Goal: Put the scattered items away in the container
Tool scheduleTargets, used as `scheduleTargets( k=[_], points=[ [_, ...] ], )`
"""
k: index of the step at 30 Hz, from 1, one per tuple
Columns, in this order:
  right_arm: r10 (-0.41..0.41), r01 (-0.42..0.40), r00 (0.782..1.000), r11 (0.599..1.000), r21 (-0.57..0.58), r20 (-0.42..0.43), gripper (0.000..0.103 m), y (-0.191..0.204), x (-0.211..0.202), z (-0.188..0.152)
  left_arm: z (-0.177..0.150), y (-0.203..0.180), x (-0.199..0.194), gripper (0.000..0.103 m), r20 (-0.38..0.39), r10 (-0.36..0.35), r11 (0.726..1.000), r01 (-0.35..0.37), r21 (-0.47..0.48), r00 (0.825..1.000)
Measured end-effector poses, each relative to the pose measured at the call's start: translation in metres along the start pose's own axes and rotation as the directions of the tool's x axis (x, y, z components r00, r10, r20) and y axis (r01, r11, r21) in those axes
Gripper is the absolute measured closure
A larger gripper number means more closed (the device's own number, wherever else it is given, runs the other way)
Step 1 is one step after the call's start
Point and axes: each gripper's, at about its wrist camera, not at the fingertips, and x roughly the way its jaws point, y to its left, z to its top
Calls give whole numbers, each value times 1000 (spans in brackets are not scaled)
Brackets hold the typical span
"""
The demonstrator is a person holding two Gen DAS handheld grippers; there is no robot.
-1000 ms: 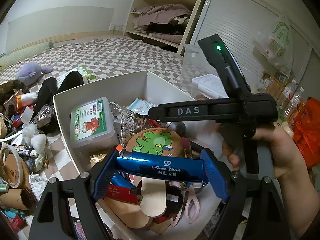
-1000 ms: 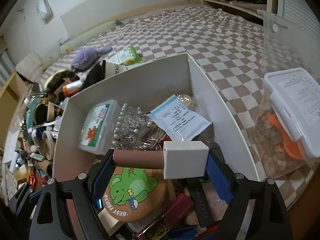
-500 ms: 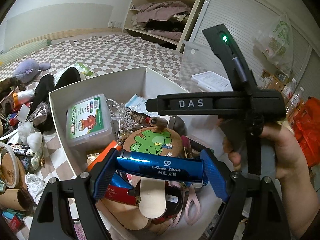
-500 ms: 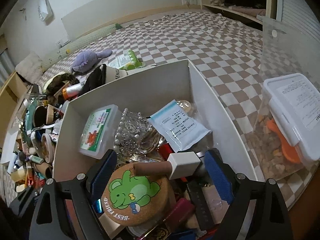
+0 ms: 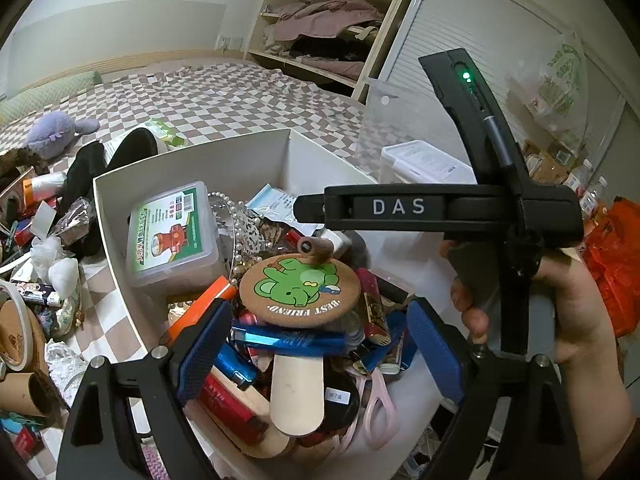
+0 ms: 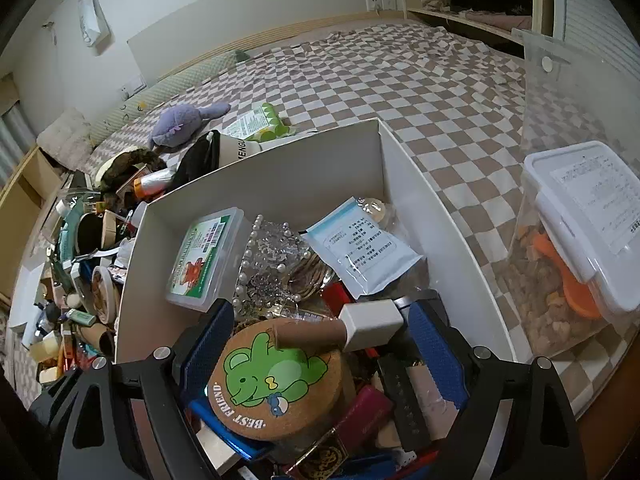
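The white box (image 5: 120, 216) (image 6: 404, 152) holds many items, with a cork coaster with a green bear (image 5: 300, 284) (image 6: 276, 376) on top. My left gripper (image 5: 320, 344) is open above the box; the blue metallic tube (image 5: 288, 338) lies loose on the pile between its pads. My right gripper (image 6: 320, 352) is open above the box; the brown stick with a white cap (image 6: 340, 326) (image 5: 316, 246) lies on the coaster. The right gripper's body (image 5: 440, 208) shows in the left wrist view.
Scattered clutter (image 5: 36, 260) (image 6: 80, 248) lies left of the box on the checkered bed cover (image 6: 400, 64). A purple plush (image 6: 184, 120) and a black cup (image 5: 132, 144) lie behind the box. A clear lidded tub (image 6: 580, 240) stands at the right.
My left gripper opened and dropped the blue tube onto the pile. My right gripper opened and let the brown stick fall onto the coaster. Both grippers drew back a little.
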Motion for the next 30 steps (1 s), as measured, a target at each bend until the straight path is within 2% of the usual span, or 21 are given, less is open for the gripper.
scheduleTargets(
  k=[17, 30],
  points=[
    [7, -7, 1000, 1000, 2, 3, 14, 3, -8, -7, -3, -2, -15, 13, 25, 31, 1000, -31, 5, 999],
    [31, -31, 999, 999, 14, 45, 14, 9, -29, -9, -7, -3, -49, 13, 86, 75, 997, -77, 21, 993]
  ],
)
